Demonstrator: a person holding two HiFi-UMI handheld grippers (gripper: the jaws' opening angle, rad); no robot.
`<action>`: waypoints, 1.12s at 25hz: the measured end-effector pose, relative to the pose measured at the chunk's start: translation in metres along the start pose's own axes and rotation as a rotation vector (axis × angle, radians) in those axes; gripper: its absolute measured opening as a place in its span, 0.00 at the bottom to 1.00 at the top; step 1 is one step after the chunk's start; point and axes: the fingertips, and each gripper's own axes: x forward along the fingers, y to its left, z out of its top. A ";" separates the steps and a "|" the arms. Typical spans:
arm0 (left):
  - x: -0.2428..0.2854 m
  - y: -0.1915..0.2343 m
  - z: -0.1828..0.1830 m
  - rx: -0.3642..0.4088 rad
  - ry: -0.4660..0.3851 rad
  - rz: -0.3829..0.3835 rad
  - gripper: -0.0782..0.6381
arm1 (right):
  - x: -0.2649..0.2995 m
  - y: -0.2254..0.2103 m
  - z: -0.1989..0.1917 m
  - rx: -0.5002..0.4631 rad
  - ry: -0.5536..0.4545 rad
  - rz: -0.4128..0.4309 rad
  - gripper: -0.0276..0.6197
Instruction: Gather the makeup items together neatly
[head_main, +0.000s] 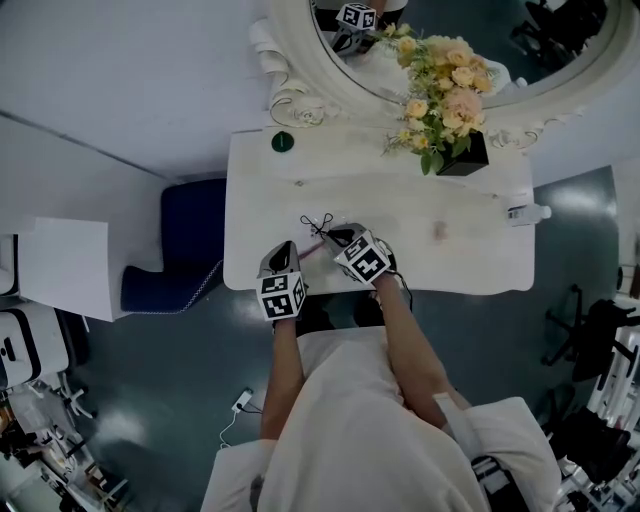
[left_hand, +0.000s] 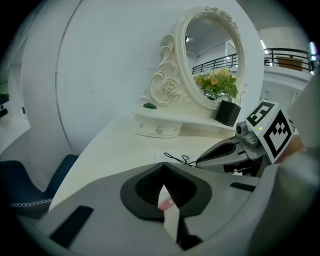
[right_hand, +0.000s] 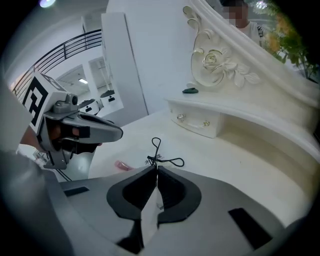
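While the left gripper's (left_hand: 162, 172) jaws sit together just over a pink tube (right_hand: 122, 165) on the counter (head_main: 450, 250), the right gripper's (right_hand: 156, 169) jaws are closed, with their tips touching the near end of the black wire loop (right_hand: 159, 160).

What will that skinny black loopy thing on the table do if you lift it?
The black loopy thing looks wire-thin, so it is probably very light. Its loops lie flat on the table, so it may dangle or bend. The jaws of the right gripper look shut on its knot; being so thin, it might slip.
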 end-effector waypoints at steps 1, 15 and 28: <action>0.001 0.000 0.000 -0.001 -0.001 -0.001 0.13 | -0.002 -0.001 0.002 -0.003 -0.004 -0.004 0.12; 0.015 -0.064 0.009 0.059 -0.019 -0.068 0.13 | -0.068 -0.069 -0.015 0.056 -0.045 -0.305 0.12; 0.037 -0.163 0.029 0.217 0.023 -0.269 0.13 | -0.145 -0.126 -0.093 0.291 0.039 -0.574 0.12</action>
